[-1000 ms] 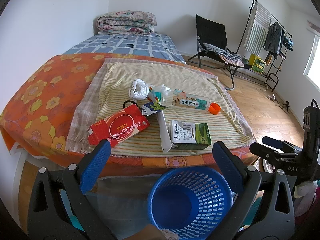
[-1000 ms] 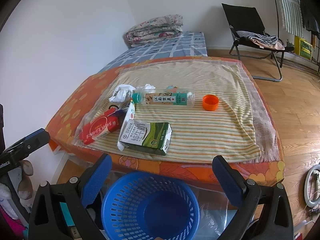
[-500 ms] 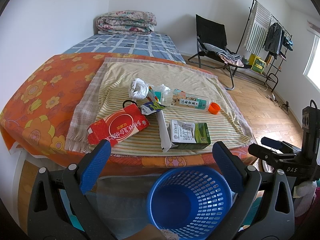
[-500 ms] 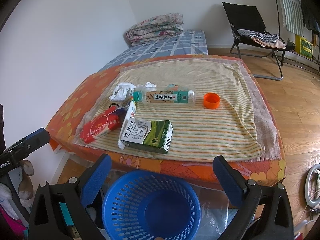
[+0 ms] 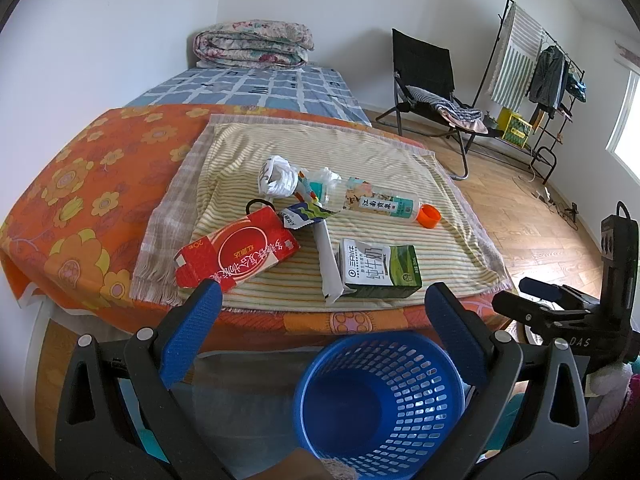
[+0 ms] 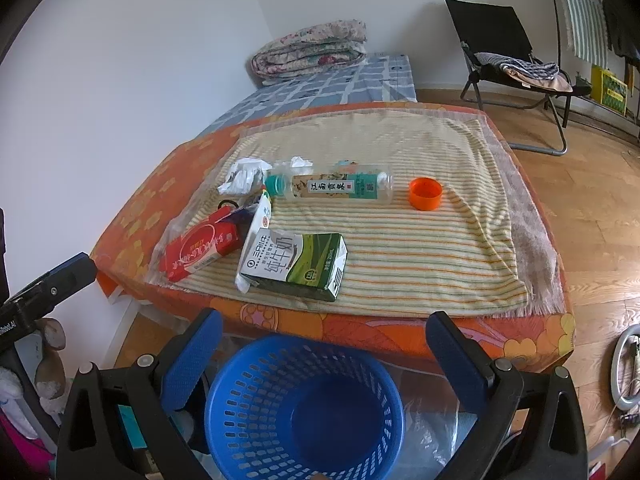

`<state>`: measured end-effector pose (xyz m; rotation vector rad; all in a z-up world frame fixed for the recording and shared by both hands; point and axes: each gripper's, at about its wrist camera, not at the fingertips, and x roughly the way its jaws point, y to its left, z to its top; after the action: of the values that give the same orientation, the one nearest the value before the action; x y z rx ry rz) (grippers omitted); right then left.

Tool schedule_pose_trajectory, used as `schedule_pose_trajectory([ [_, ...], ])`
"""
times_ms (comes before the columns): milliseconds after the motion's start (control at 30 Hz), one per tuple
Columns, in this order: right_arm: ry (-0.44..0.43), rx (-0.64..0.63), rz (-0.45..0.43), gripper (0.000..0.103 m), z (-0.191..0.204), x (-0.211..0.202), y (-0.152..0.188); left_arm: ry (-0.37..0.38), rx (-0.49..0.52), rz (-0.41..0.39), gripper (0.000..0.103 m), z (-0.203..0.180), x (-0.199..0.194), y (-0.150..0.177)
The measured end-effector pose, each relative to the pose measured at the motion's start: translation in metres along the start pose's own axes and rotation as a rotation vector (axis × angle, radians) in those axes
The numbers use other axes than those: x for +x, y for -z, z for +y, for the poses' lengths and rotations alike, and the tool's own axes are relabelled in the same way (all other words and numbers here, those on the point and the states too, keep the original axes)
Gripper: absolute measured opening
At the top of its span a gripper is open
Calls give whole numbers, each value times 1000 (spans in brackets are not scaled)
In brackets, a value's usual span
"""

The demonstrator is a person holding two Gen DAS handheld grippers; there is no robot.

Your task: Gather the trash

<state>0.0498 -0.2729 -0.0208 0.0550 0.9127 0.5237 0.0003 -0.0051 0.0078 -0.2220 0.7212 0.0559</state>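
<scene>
Both grippers, left [image 5: 320,312] and right [image 6: 324,332], spread, empty, eased slightly toward bed edge. Basket [image 5: 380,400] empty below. Carton [image 5: 378,268] nearest edge; nothing collected yet.

Probably home bedroom: bed [image 5: 256,92], clothes rack [image 5: 532,60]

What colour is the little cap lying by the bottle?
Orange cap; clearest in the right wrist view.

The basket [image 5: 380,396] is glossy perforated plastic; the striped cloth [image 5: 360,160] looks coarse and matt, the milk carton [image 5: 378,268] smooth printed card, the floor [image 6: 592,200] polished wood.
</scene>
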Motion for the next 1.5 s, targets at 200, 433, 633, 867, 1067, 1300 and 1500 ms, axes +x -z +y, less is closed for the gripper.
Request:
schedule_pose_trajectory([
  [200,-3,3,13,103,1,2,0,1,-1,1,103,0,0,0],
  [433,-38,-10,61,103,8,12,0,-14,3,8,103,-3,-1,3],
  [633,-54,-111,69,103,21,21,1,-33,25,59,103,7,4,6],
  [867,-106,-157,122,78,22,39,-12,-34,51,112,103,40,28,-3],
  [1067,-101,-203,179,75,17,59,-26,41,161,188,103,52,58,-22],
  [1300,-113,-298,181,93,19,78,-46,105,115,282,103,91,113,-45],
  [1500,-196,-349,191,101,34,95,-58,121,48,368,103,114,150,-51],
])
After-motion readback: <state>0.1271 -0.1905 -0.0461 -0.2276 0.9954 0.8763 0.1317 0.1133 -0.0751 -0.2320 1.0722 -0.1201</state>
